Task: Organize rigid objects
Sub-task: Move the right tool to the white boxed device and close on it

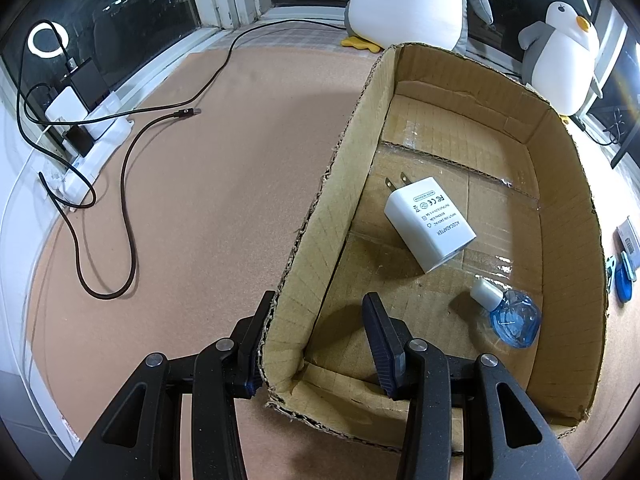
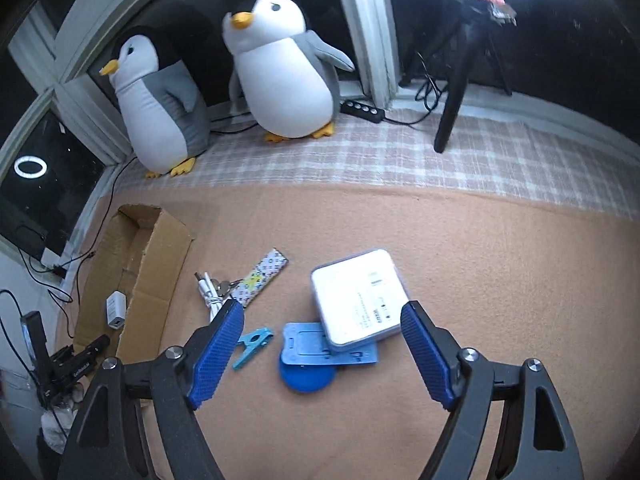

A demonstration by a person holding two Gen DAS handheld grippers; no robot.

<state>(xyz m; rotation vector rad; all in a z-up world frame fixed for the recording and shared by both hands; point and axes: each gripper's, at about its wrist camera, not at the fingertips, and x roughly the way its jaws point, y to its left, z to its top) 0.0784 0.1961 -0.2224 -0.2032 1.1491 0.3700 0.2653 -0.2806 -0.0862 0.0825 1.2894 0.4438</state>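
While straddling the near-left corner wall of the cardboard box (image 1: 460, 160), left gripper (image 1: 316, 340) sits wide apart, one finger outside, one inside, not clamped on the wall. Box: light, stiff corrugated walls, ragged cut edges, likely to slide on the tan mat (image 1: 208, 184) if nudged; best pinched across one wall near a corner. Already inside: white charger (image 1: 430, 222) lying flat on the floor, prongs toward the far-left, plus a small clear blue bottle (image 1: 512, 318) with white cap on its side near the right wall.

Right gripper (image 2: 322, 354) also spread wide, hovering above the loose pile right of the box, holding nothing. Largest piece left: white flat case (image 2: 358, 300), rigid, smooth and probably slippery, resting tilted on the blue card (image 2: 320, 346); grab across its short edges, squarely, to avoid squirting out. Blue card: thin, stiff plastic, lies over a blue round disc (image 2: 306, 378); hard to pinch flat, easier by an overhanging edge once the case is off. Patterned strip (image 2: 262, 276): flat and light, ringed to keys, touching the coiled white cable (image 2: 210, 296); expect the bunch to come along together. Smallest: blue clip (image 2: 252, 344), light hard plastic just beside the left finger; pinch across the body, not the springy tails.
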